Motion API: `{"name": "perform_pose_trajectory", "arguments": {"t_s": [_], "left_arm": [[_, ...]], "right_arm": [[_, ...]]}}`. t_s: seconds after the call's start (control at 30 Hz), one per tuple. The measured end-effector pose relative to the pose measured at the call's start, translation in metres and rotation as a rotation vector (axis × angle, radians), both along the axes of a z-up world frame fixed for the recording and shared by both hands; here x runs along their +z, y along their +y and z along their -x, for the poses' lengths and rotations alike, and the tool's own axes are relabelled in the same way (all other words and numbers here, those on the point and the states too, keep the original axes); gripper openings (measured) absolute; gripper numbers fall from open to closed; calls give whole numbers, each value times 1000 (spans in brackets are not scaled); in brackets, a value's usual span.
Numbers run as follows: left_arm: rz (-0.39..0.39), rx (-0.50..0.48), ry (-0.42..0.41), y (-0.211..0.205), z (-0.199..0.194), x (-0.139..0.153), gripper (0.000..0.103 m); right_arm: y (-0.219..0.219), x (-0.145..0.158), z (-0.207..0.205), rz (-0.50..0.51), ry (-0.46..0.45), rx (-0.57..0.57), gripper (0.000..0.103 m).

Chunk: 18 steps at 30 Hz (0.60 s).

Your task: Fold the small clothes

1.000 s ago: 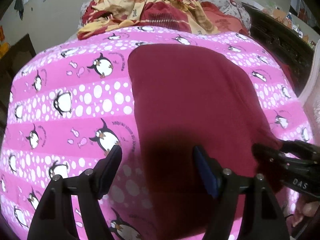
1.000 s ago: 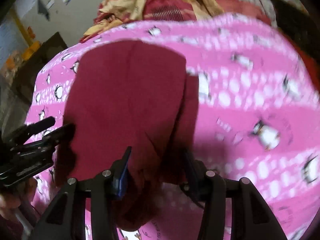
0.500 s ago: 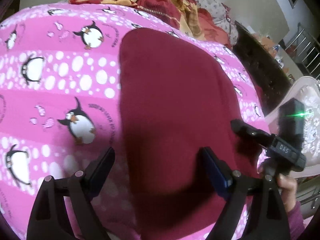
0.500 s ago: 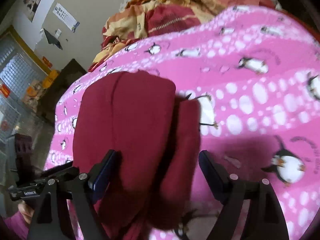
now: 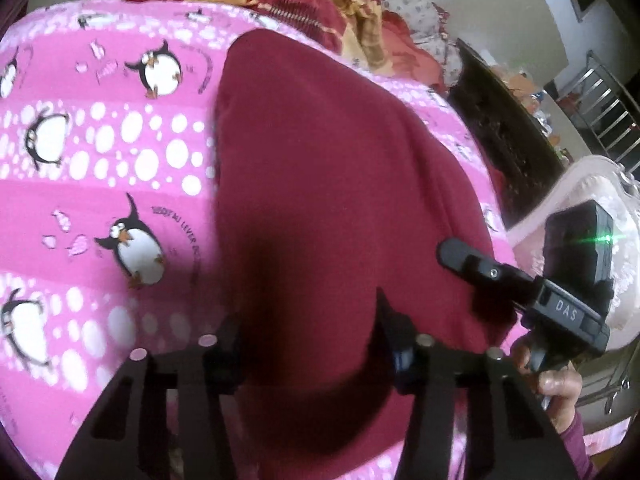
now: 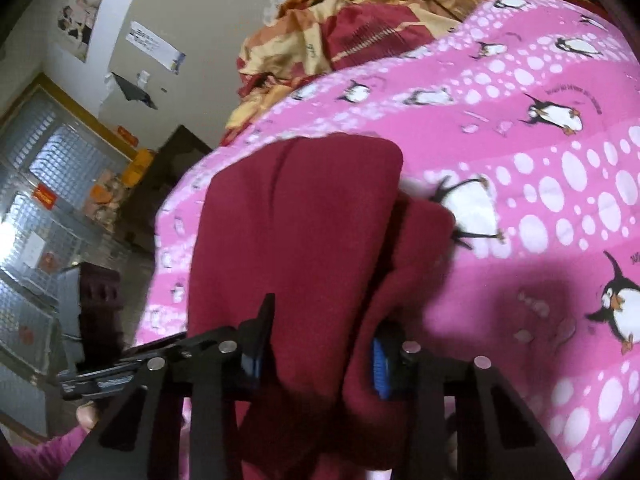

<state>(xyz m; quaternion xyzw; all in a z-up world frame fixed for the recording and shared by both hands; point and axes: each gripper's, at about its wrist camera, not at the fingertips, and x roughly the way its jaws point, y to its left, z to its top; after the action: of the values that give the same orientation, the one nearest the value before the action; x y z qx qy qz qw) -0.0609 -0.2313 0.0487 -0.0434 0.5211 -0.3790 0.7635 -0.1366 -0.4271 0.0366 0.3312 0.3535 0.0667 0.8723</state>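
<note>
A dark red garment (image 5: 336,184) lies on a pink penguin-print blanket (image 5: 100,152); it also shows in the right wrist view (image 6: 296,224). My left gripper (image 5: 312,344) is half closed with the garment's near edge between its fingers. My right gripper (image 6: 320,352) is half closed around a bunched fold of the garment's right side. The right gripper also shows in the left wrist view (image 5: 472,264) at the garment's right edge. Whether either gripper pinches the cloth is not clear.
A heap of red and yellow bedding (image 5: 304,4) lies beyond the blanket. Dark furniture (image 5: 504,132) and a pale cushioned item (image 5: 592,200) stand to the right. A dark cabinet (image 6: 160,184) and glass-block wall (image 6: 44,184) are to the left.
Both grippers have narrowed around the garment's near edge. The right gripper moved in over the bunched right side; the left gripper moved closer to the cloth.
</note>
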Motion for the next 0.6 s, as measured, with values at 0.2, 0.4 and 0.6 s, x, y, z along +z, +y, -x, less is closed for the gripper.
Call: {"name": "perform_pose_trajectory", "arguments": {"t_s": [0.2,0.4,0.6], "left_arm": [[-80,-13,-20,41,24,34,50],[-191,11,5,86,38,17,53],[-180,99,47,109,40,-9,69]], "right_arm": [[46,21,12,-23,18,73,42],[94,-2,18,-33,88,106,45],[110,-11,29,169,177,27,54]]}}
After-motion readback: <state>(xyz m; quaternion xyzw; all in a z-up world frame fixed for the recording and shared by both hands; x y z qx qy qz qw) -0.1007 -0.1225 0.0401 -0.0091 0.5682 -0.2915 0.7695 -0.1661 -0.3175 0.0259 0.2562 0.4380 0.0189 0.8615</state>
